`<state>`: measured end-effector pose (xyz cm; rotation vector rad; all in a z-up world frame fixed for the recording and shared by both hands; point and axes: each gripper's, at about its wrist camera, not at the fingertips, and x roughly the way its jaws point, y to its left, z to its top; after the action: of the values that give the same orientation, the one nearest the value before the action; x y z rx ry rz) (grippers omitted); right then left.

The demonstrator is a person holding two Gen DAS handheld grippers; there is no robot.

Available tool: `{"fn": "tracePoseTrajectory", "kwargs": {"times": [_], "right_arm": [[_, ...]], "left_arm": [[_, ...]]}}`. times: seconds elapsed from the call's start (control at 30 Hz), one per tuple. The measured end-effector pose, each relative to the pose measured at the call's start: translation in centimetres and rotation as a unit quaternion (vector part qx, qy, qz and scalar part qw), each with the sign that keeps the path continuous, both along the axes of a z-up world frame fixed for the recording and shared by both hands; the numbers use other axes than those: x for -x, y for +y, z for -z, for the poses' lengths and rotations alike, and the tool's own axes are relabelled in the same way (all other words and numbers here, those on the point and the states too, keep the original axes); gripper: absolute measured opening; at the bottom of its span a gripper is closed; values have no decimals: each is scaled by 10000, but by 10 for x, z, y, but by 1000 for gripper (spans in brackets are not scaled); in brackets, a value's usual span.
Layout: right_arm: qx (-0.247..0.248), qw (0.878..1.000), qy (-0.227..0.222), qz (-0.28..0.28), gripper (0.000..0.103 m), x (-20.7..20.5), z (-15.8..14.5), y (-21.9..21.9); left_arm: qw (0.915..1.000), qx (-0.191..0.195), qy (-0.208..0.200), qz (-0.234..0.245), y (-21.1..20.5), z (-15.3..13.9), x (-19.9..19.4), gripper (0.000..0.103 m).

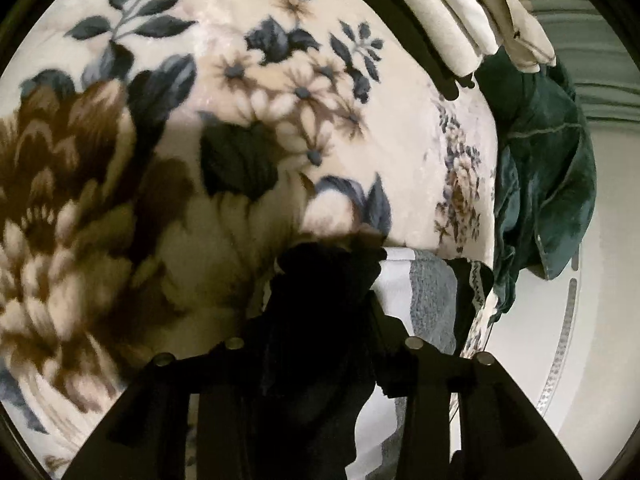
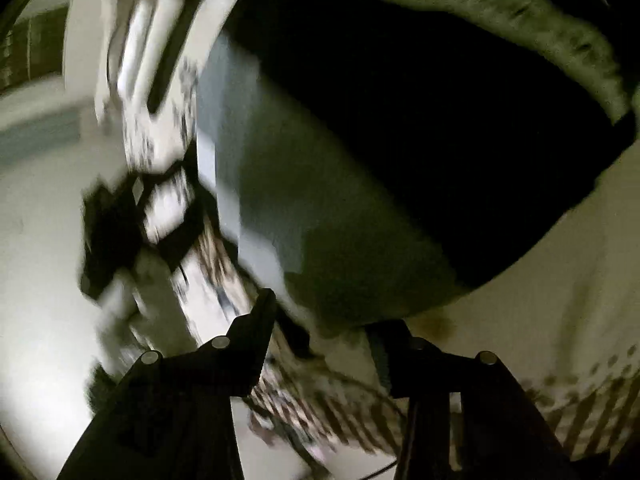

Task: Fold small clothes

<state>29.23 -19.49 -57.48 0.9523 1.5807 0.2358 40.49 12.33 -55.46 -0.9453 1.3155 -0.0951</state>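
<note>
Cream floral blanket [image 1: 240, 92]; dark green garment [image 1: 548, 184].
</note>
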Motion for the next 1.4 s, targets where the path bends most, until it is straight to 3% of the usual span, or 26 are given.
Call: {"fn": "tracePoseTrajectory", "kwargs": {"times": [0.07,0.17,0.23,0.3,0.33,0.4,0.47,0.57,0.67,0.77,0.8,0.83,0.87,0.9,0.93,1.0,1.07,1.13,1.2,1.27,1.4], "right_arm": [[333,9989,289,147,4,8,12,-9],[659,9974,300,32,2,23,7,-10],[652,9975,204,-205,3,27,-2,-5],[726,9971,98,-195,14,23,-18,-16],[839,9963,24,-166,19,21,-30,-26],[1168,9929,-212,54,48,17,-50,-50],[1611,9852,-432,404,53,9,-66,-81],[1860,9785,-287,850,56,-7,-55,-117],[1578,9821,-108,1020,56,-20,-28,-148],[1496,9856,40,791,53,-28,-11,-148],[1548,9841,35,867,32,-32,-13,-146],[1577,9827,-11,967,17,-27,-17,-149],[1628,9815,-47,1010,10,-25,-20,-147],[1678,9803,-99,1036,9,-24,-24,-147],[1750,9785,-177,1074,8,-22,-30,-148],[1842,9762,-346,1088,7,-18,-37,-154],[1877,9739,-581,1132,7,-14,-53,-159],[1935,9709,-838,1135,6,-14,-69,-158],[2009,9681,-989,1125,6,-13,-77,-159],[2113,9670,-929,1074,6,-17,-73,-165],[1917,9738,-238,1199,6,-11,-43,-177]], "left_arm": [[9998,-94,-46,-168,2,2,-1,27],[9994,0,107,-340,4,13,-7,26],[9996,-170,150,-140,0,7,-10,31],[9988,-439,109,177,-4,-11,-7,38],[9975,-620,68,317,-6,-21,-4,49],[9935,-1008,-148,503,-11,-51,2,62],[9900,-1145,-388,731,-23,-74,-4,62],[9792,-1219,-722,1449,-67,-92,-34,62],[9661,-1003,-743,2259,-129,-81,-79,62],[9426,-1206,-700,3034,-185,-64,-113,62],[9346,-1309,-634,3247,-204,-55,-122,61],[9295,-1139,-574,3460,-221,-44,-129,59],[9254,-1117,-496,3587,-230,-37,-130,50],[9185,-1300,-436,3709,-241,-30,-133,16],[9129,-1428,-438,3800,-248,-27,-133,5],[9158,-1420,-551,3716,-249,-31,-133,5],[9293,-1229,-622,3426,-238,-37,-138,5],[9368,-1106,-647,3256,-229,-40,-144,5],[9377,-1107,-581,3242,-230,-34,-152,5],[9351,-1152,-472,3318,-236,-25,-156,5],[9353,-984,-79,3397,-246,-6,-158,10]]}}
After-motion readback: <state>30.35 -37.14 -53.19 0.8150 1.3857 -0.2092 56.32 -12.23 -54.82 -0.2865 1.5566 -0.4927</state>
